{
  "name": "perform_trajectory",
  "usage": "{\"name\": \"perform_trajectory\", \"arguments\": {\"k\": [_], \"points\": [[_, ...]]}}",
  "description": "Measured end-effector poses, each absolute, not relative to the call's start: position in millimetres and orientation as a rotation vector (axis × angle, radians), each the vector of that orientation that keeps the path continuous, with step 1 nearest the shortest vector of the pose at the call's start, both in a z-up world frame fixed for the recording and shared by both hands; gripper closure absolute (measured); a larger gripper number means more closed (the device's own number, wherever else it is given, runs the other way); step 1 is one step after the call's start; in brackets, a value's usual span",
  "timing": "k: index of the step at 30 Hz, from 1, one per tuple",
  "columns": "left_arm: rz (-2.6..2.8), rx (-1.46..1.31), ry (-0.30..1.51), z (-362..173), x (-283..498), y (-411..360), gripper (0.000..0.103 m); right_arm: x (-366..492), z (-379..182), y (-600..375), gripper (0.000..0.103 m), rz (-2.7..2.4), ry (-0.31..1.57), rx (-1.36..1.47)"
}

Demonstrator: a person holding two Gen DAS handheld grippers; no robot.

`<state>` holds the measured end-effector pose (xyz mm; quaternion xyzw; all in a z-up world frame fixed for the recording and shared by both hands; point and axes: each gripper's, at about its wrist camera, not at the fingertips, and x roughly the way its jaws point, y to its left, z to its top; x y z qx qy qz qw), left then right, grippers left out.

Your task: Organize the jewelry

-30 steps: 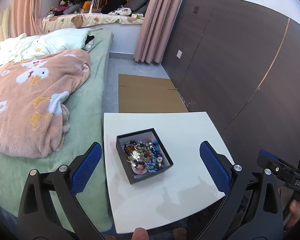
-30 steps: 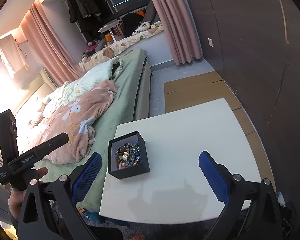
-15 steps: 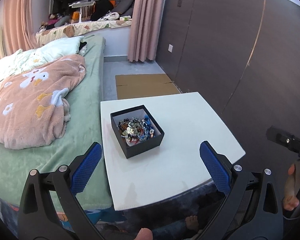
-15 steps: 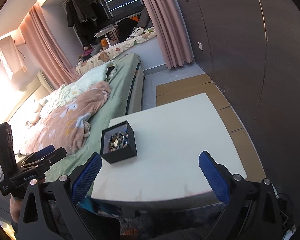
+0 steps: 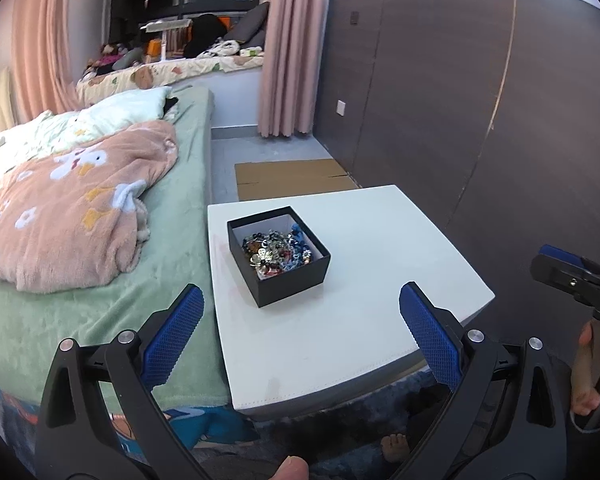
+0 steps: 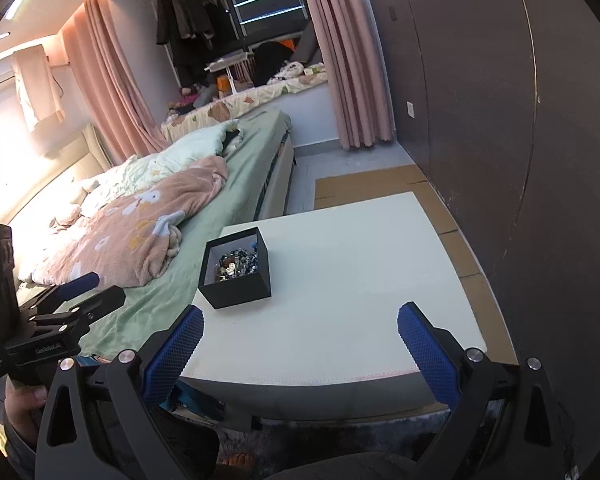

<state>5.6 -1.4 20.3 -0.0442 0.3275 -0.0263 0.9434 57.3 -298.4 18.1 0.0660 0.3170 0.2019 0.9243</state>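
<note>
A black open box [image 5: 279, 256] full of mixed jewelry [image 5: 277, 251] stands on the left part of a white table [image 5: 352, 320]. It also shows in the right wrist view [image 6: 236, 274]. My left gripper [image 5: 300, 322] is open and empty, held back over the table's near edge. My right gripper [image 6: 299, 338] is open and empty, held off the table's near edge, well short of the box. The right gripper shows at the right edge of the left wrist view [image 5: 572, 276], and the left gripper at the left of the right wrist view [image 6: 56, 312].
A bed with green sheet [image 5: 168, 216] and a pink blanket [image 5: 68, 208] lies left of the table. A dark wall panel [image 5: 480, 120] runs on the right. Flat cardboard [image 5: 292, 178] lies on the floor beyond the table.
Both grippers have drawn back and away from the table; the box now looks smaller and farther. Both stay open and empty.
</note>
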Motion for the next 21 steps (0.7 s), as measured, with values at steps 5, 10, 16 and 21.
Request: {"name": "perform_trajectory", "arguments": {"k": [5, 10, 16, 21], "points": [[-0.055, -0.103, 0.630, 23.5, -4.1, 1.0, 0.005, 52.9, 17.7, -305.9, 0.008, 0.404, 0.634, 0.170], [-0.060, -0.125, 0.615, 25.1, -9.4, 5.9, 0.005, 49.6, 17.9, -308.3, 0.008, 0.389, 0.625, 0.174], [-0.061, -0.133, 0.610, 26.3, -10.2, 7.1, 0.005, 46.3, 18.5, -307.9, 0.008, 0.392, 0.620, 0.165], [-0.060, -0.131, 0.606, 26.4, -9.5, 6.2, 0.005, 47.7, 17.9, -308.0, 0.008, 0.396, 0.627, 0.159]]}}
